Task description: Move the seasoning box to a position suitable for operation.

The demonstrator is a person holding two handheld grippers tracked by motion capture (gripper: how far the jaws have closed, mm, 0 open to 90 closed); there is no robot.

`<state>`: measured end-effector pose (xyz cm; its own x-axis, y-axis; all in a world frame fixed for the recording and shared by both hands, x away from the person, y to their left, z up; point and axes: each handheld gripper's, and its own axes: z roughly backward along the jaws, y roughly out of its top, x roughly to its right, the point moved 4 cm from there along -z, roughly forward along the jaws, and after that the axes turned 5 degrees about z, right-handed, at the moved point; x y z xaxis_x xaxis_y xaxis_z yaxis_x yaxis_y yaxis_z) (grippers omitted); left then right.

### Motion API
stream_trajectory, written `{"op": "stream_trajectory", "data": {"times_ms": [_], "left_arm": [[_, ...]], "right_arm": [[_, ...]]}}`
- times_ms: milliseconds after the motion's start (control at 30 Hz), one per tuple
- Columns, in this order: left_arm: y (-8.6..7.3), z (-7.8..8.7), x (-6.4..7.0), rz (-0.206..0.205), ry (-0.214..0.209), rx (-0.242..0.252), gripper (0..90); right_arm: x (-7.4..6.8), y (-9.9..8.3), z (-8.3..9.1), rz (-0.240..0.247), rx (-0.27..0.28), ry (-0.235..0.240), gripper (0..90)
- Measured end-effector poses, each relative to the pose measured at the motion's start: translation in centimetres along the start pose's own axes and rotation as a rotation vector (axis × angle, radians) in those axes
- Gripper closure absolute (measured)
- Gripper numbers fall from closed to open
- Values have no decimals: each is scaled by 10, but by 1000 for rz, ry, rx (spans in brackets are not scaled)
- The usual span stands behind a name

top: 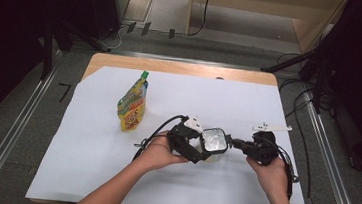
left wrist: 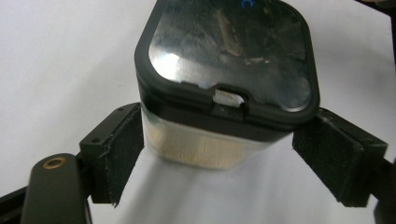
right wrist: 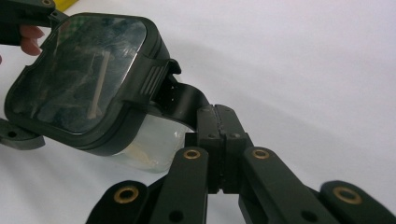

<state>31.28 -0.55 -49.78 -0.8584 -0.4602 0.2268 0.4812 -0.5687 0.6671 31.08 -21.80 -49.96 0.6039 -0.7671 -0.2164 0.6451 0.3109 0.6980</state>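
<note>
A small clear container [top: 214, 140] with a black lid and shiny top stands on the white sheet, with something pale inside. My left gripper [top: 205, 153] holds it from the near left. In the left gripper view its pads [left wrist: 119, 154] press both sides of the container [left wrist: 229, 51], just under the lid rim. My right gripper [top: 238, 143] comes in from the right. In the right gripper view that gripper [right wrist: 217, 119] is shut on the lid's black latch flap [right wrist: 184, 95], which sticks out from the container [right wrist: 84, 79].
A yellow drink pouch [top: 132, 105] with a green cap stands at the left of the white sheet [top: 269, 105] that covers the wooden table [top: 182, 68]. Cables and dark stands lie on the floor around it.
</note>
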Motion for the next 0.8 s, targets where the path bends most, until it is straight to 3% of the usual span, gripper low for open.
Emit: {"op": "stream_trajectory", "data": {"times_ms": [133, 333, 467, 700, 800], "left_arm": [[3, -4, 1, -25, 3, 10, 161], [7, -8, -1, -21, -19, 5, 142], [10, -7, 1, -62, 2, -1, 150], [14, -4, -1, -36, 3, -7, 157], [14, -4, 1, -56, 15, -8, 160]], "right_arm": [[1, -1, -1, -13, -2, 3, 900], [1, -1, -1, -26, -1, 7, 900], [1, -1, -1, -28, -3, 7, 900], [1, -3, -2, -34, -9, 5, 900], [1, -3, -2, -34, -10, 6, 900]]}}
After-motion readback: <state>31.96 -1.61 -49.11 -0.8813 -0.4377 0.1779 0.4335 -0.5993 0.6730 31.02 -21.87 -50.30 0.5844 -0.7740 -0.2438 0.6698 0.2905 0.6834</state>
